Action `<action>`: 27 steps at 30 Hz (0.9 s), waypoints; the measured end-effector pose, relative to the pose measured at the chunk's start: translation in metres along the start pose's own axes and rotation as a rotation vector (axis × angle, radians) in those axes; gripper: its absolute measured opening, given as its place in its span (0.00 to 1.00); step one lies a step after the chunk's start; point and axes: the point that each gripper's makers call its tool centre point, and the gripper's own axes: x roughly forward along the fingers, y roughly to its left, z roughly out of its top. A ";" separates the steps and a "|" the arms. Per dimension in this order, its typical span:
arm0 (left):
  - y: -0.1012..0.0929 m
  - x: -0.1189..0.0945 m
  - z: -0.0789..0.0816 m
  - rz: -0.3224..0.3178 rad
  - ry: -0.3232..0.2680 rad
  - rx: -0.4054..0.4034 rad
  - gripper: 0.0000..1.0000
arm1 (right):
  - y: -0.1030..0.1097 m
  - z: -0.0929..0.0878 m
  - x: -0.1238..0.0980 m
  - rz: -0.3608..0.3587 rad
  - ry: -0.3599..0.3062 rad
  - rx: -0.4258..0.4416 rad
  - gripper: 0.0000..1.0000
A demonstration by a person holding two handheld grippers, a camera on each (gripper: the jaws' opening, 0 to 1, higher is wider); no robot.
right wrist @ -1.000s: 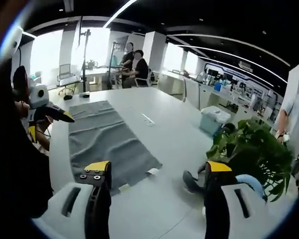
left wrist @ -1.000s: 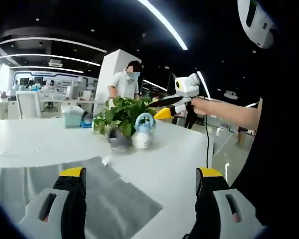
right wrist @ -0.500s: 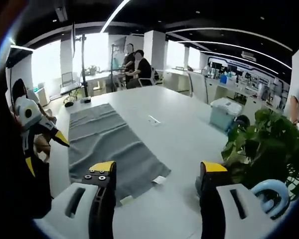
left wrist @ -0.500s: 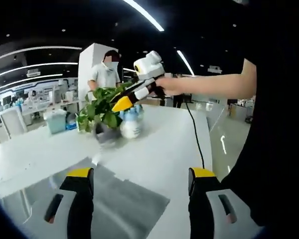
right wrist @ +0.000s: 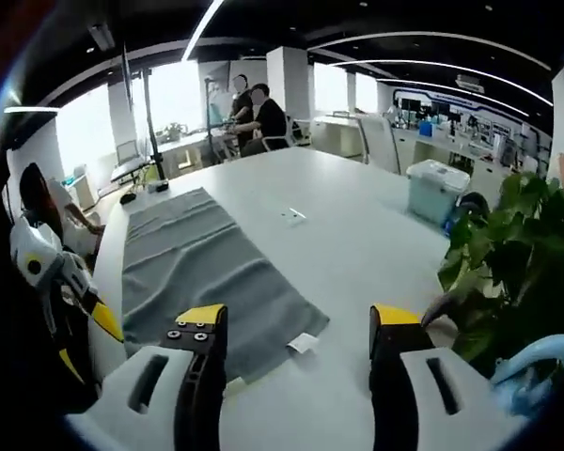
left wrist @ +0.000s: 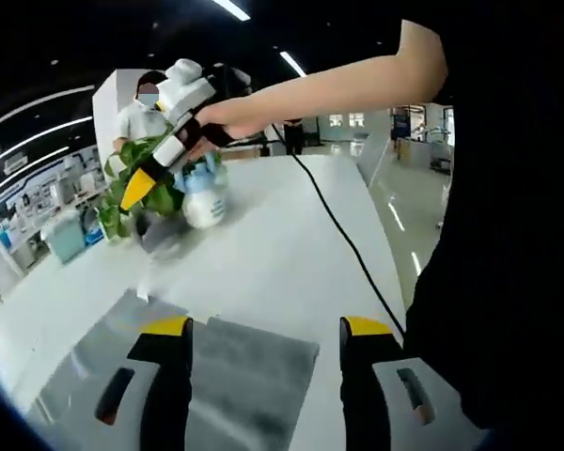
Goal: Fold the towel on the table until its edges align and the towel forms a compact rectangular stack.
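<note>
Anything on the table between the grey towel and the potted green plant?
In the right gripper view, mostly bare white table lies between the grey towel and the potted green plant; a small white tag sits at the towel's near corner.

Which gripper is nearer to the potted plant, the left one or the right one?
The right one. In the left gripper view the right gripper is held up right beside the potted plant, while the left gripper is over the near end of the towel.

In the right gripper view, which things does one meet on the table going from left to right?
Gray towel → small white tag → lidded plastic box → green potted plant.
</note>
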 end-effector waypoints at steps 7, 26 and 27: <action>-0.007 0.013 -0.017 -0.029 0.062 0.160 0.55 | -0.006 -0.007 0.021 0.027 0.020 0.022 0.59; -0.040 0.050 -0.048 -0.219 0.106 0.218 0.28 | -0.018 -0.050 0.060 0.073 0.153 0.041 0.55; -0.041 0.051 -0.050 -0.223 0.109 0.221 0.28 | -0.017 -0.053 0.061 0.076 0.163 0.037 0.55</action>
